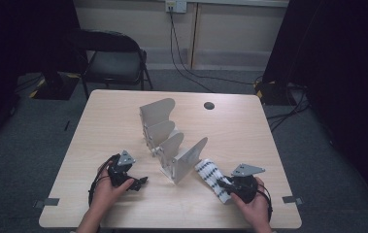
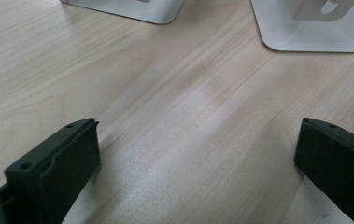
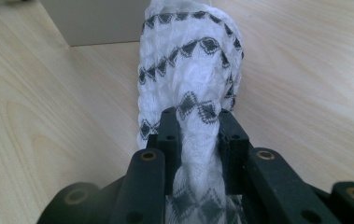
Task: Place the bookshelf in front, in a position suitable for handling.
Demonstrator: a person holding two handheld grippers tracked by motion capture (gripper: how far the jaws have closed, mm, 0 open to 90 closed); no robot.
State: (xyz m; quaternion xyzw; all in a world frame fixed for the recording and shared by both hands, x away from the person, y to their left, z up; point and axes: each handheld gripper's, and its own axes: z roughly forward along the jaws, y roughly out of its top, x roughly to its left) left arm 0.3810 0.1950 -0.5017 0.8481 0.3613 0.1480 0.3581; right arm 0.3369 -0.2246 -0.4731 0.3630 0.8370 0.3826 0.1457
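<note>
Dim room w/ grey carpet, a black chair [image 1: 115, 57] at the far side and a pale wood table [image 1: 249, 131] in the middle. Near the table's centre stands a row of grey metal dividers [image 1: 172, 141], between the two claws. The right claw [image 1: 226, 187] sits at the table's near right corner, clenched on a white sock [image 1: 212, 175] w/ black diamond bands; in the right gripper view the pads [image 3: 170, 140] pinch a bunched fold of the sock [image 3: 191, 74] at its near end, and the rest of it runs straight ahead of the jaws toward the base of the nearest divider [image 3: 95, 18]. No earlier pic needed to see the grip is on: fabric is squeezed narrow between the pads. The left claw [image 1: 140, 181] rests near the table's front left, released, jaws wide apart w/ nothing but bare tabletop between them; two divider feet [image 2: 305, 28] lie ahead of it, well apart from the pads [image 2: 67, 158]. Handling, as a judgement: the sock is light, soft, floppy, prob. stretchy, not fragile. It won't hold shape, so the free end will droop and drag when lifted. Knit texture gives decent friction, so slip risk is low if enough layers are pinched. Best hold is a thick gathered fold, as now, or the cuff edge; the 2nd claw could take the far end to keep it spread.
</note>
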